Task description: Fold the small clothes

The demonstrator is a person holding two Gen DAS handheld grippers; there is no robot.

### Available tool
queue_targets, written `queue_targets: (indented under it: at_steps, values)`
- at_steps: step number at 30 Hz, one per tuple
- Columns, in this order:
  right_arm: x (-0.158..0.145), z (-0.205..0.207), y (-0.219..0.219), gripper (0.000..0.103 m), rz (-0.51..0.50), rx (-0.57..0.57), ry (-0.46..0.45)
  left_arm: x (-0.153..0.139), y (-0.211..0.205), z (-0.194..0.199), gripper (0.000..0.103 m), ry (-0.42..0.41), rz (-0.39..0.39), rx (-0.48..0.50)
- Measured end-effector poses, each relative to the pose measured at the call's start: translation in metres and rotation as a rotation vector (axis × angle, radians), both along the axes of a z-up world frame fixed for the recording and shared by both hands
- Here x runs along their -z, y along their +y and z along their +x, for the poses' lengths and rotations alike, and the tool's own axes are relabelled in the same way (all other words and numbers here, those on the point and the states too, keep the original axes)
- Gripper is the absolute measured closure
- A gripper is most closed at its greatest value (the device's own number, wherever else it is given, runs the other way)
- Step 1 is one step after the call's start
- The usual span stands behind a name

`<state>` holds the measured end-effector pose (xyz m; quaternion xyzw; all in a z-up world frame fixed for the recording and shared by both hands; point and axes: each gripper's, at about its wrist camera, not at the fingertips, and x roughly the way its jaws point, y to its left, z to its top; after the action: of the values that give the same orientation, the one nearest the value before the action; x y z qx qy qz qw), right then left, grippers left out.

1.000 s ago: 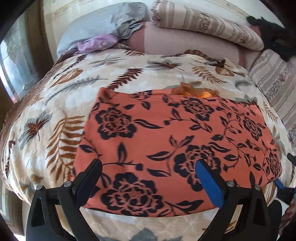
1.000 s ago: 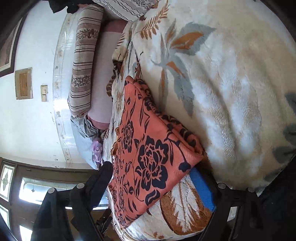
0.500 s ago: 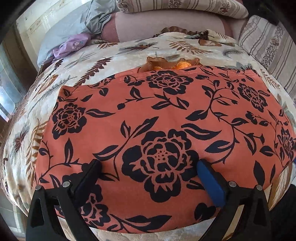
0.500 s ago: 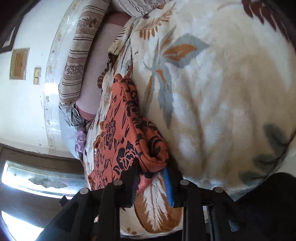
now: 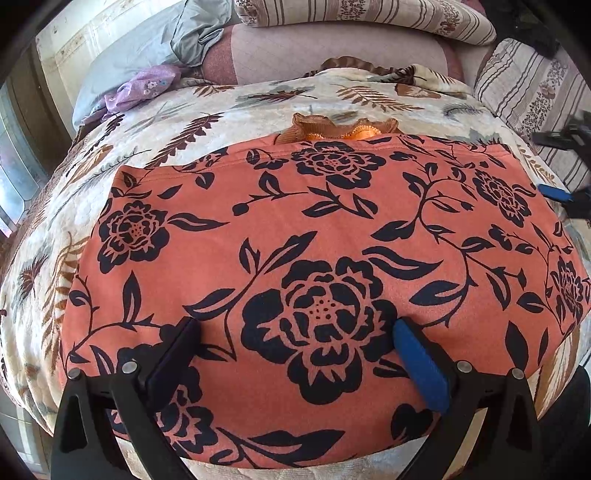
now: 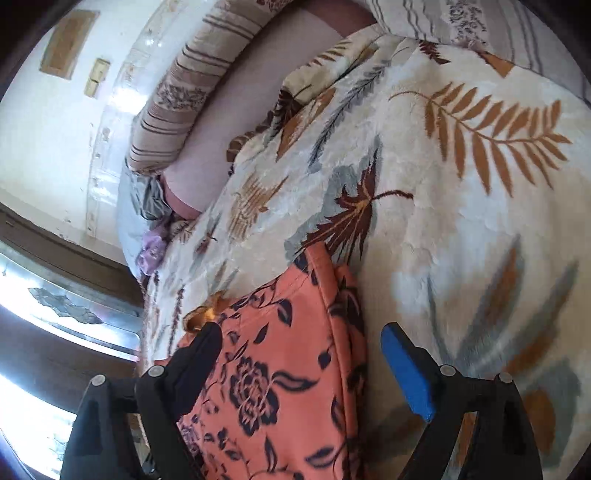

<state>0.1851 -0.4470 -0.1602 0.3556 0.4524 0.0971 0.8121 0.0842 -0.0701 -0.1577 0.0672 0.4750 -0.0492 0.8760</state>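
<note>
An orange cloth with black flowers (image 5: 325, 258) lies folded flat on the leaf-print blanket (image 5: 177, 136). An orange ruffled piece (image 5: 343, 129) peeks out from under its far edge. My left gripper (image 5: 295, 336) is open and hovers low over the near part of the cloth, one finger on each side of a big flower. My right gripper (image 6: 299, 336) hangs over the cloth's right edge (image 6: 343, 332). Its jaws are opening; the hem lies below the gap and the pads do not touch it. The left wrist view shows it at the far right (image 5: 539, 164).
Striped pillows (image 5: 369, 14) and a pink bolster (image 5: 332, 55) line the head of the bed. A grey cloth (image 5: 192, 33) and a purple cloth (image 5: 140, 85) lie at the far left corner. A window (image 6: 55, 295) is beyond the left side.
My left gripper dropped closer to the cloth, then held still. My right gripper pinched the cloth's corner, let it go, rolled and moved along the right edge with its jaws wide.
</note>
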Motion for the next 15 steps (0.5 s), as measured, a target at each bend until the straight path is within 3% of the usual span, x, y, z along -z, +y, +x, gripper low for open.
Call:
queue_targets:
  at_steps: [2, 3, 4, 7, 9, 10, 12, 15]
  values:
    - [0.016, 0.022, 0.006, 0.015, -0.044, -0.022, 0.066, 0.000, 0.000, 0.000, 0.000, -0.003, -0.002, 0.004]
    - [0.015, 0.028, 0.012, 0.033, -0.056, -0.041, 0.055, 0.001, 0.001, 0.000, 0.000, -0.004, -0.005, 0.005]
    - [0.011, 0.031, 0.017, 0.095, -0.063, -0.080, 0.054, 0.000, 0.001, 0.000, 0.000, -0.004, -0.009, 0.006]
    - [-0.008, 0.030, 0.035, 0.092, -0.211, -0.091, 0.030, 0.001, 0.003, 0.000, 0.000, -0.007, -0.018, 0.015]
    - [0.012, 0.035, 0.025, 0.089, -0.200, -0.024, 0.107, 0.002, 0.003, 0.000, 0.000, -0.010, -0.021, 0.015]
    - [0.021, 0.034, 0.020, 0.079, -0.159, 0.015, 0.126, 0.001, 0.003, 0.000, 0.000, -0.008, -0.021, 0.015]
    - [0.017, 0.026, 0.017, 0.072, -0.135, 0.070, 0.118, 0.000, 0.004, 0.001, 0.000, 0.005, -0.029, 0.017]
    - [-0.021, 0.006, 0.028, 0.035, -0.237, 0.123, 0.067, -0.001, 0.005, 0.002, 0.000, 0.012, -0.037, 0.021]
